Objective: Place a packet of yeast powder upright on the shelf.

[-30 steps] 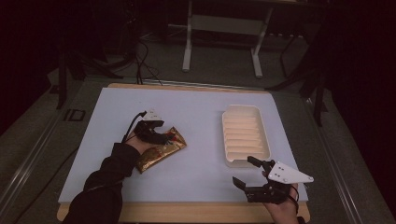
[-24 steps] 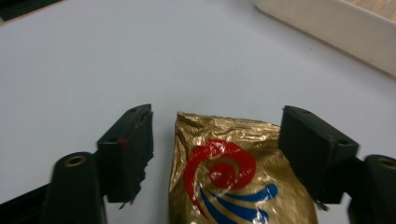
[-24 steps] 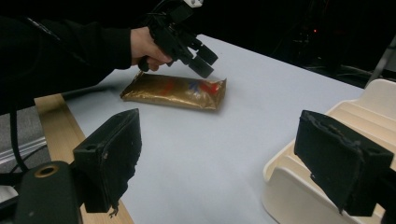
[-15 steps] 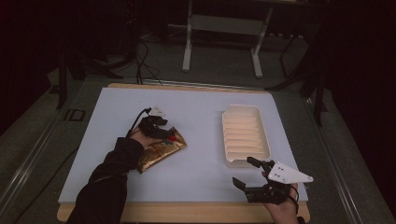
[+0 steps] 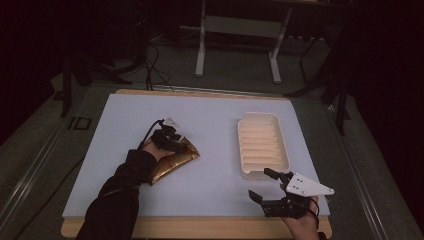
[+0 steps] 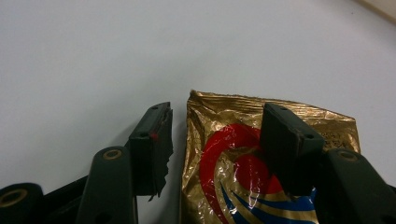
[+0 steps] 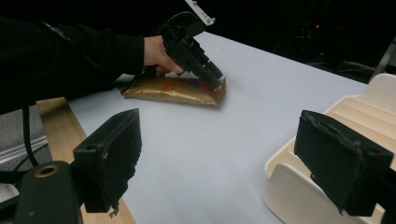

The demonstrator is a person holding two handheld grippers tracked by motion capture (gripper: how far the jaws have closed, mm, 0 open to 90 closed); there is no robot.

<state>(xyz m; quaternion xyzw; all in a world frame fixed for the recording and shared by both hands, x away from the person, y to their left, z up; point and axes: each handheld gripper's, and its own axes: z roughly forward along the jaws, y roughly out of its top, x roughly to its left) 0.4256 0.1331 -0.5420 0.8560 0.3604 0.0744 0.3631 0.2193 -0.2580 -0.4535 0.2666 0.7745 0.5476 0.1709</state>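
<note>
Your left claw [image 6: 215,140] stands open over the gold snack packet [image 6: 261,163], one jaw above the packet's printed face, the other off its edge above the white table [image 5: 215,120]. Your right claw [image 5: 263,185], jaws spread and empty, hovers near the table's front edge, just beside the cream ridged tray [image 5: 261,145], well apart from the packet.

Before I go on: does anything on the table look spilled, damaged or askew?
Nothing spilled. The gold packet lies flat but diagonal to the table edges, under the open left gripper. The cream tray sits upright and square. The left gripper's pad looks frayed at its edge.
</note>
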